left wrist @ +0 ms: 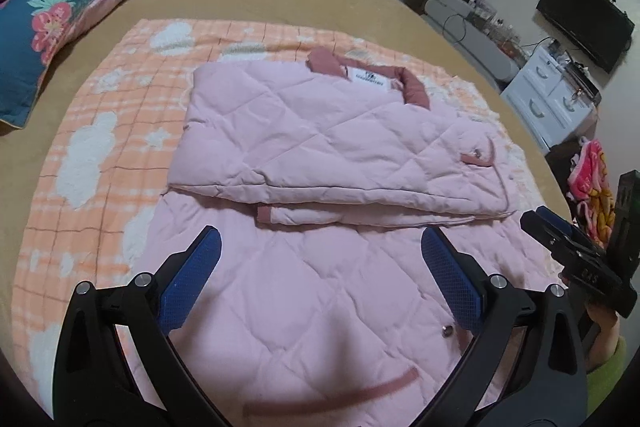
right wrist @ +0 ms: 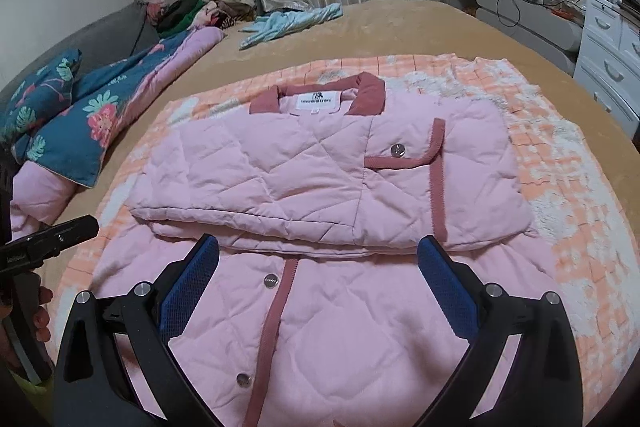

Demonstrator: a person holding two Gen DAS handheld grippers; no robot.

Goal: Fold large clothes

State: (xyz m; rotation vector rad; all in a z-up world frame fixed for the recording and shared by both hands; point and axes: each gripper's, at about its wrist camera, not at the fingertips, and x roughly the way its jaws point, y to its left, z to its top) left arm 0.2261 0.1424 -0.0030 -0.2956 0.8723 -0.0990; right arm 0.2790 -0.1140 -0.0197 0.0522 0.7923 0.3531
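The pale pink quilted jacket with dusty-rose trim (right wrist: 320,163) lies partly folded on the bed, sleeves tucked across the chest. Its white collar label (right wrist: 316,99) is too blurred to read. Both the left gripper (left wrist: 320,263) and the right gripper (right wrist: 318,267) hover with jaws spread wide, empty.

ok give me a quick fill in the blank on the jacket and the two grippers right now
1. The quilted jacket is coloured ____.
2. The jacket lies on an orange checked ____ spread over the bed.
3. The left gripper and the right gripper both have their jaws ____.
4. The jacket's collar points ____ from the grippers.

Missing words: pink; blanket; open; away
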